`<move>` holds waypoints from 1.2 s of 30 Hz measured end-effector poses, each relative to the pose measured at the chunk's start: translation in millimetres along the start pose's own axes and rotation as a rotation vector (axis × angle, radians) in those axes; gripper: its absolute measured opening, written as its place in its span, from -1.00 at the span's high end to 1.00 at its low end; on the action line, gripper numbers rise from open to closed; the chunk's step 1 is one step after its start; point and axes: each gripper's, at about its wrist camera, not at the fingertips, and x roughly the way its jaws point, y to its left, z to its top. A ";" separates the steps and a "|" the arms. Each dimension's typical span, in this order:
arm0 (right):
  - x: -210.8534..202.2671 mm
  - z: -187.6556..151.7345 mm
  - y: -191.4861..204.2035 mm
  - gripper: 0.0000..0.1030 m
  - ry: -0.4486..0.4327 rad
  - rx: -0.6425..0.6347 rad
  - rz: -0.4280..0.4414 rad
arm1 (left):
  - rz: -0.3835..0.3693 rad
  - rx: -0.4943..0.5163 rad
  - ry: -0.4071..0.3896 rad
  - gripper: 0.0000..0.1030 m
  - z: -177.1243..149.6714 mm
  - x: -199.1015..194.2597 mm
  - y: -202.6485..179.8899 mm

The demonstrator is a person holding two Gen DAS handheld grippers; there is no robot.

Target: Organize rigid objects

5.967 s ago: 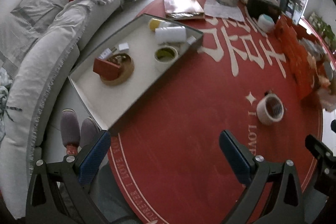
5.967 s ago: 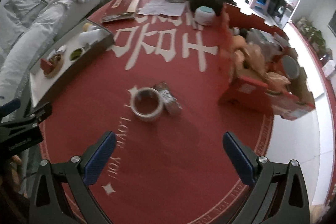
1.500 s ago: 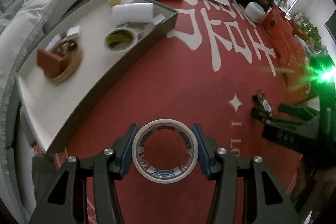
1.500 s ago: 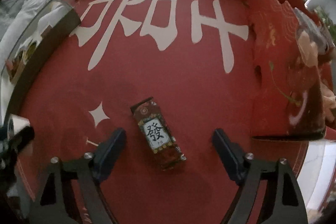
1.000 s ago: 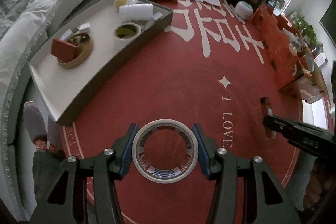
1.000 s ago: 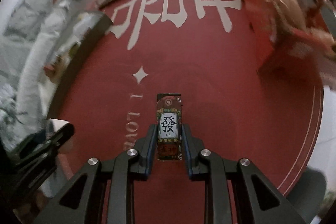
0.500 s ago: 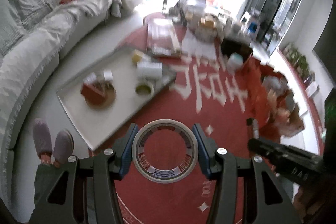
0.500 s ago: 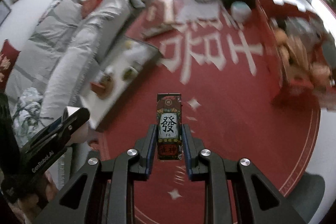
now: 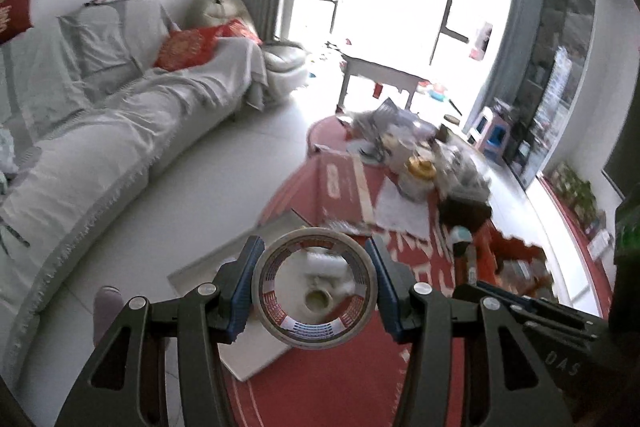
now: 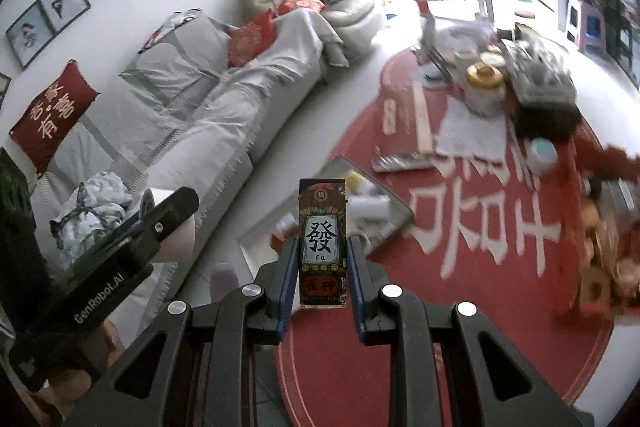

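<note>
Well, a round red desk (image 9: pixel 340 379) with big white characters is filling the lower right of both views, a grey-covered sofa (image 9: pixel 100 131) is curving along the left wall, and bright windows are glaring at the back. Both hands are riding high above the desk. The left hand-held gripper (image 9: pixel 316 283) is pinching a tape roll (image 9: pixel 316 285) by its outer rim, one blue pad on each side, the ring facing the camera. The right hand-held gripper (image 10: pixel 322 271) is clamping a mahjong-print box (image 10: pixel 322 242) upright between its pads, the printed face toward the lens. Below them, a shallow white tray (image 10: pixel 384 223) is sitting on the desk's near-left edge, holding a white cylinder (image 10: pixel 370 207) and other small items, partly hidden behind both carried things. Farther back, papers, a gold-lidded jar (image 9: pixel 418 177) and red boxes are crowding the desk. Motion blur is smearing the right side.
</note>
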 end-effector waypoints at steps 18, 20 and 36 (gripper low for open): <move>121.6 19.7 24.3 0.52 0.168 -0.090 -0.114 | 0.182 -0.144 0.170 -0.08 -32.1 107.8 79.4; 136.4 14.9 13.6 0.52 0.204 -0.065 -0.125 | 0.201 -0.147 0.201 -0.08 -39.2 122.1 83.9; 216.2 1.3 -12.5 0.51 0.341 -0.033 -0.162 | 0.289 -0.108 0.369 -0.08 -79.1 205.1 85.8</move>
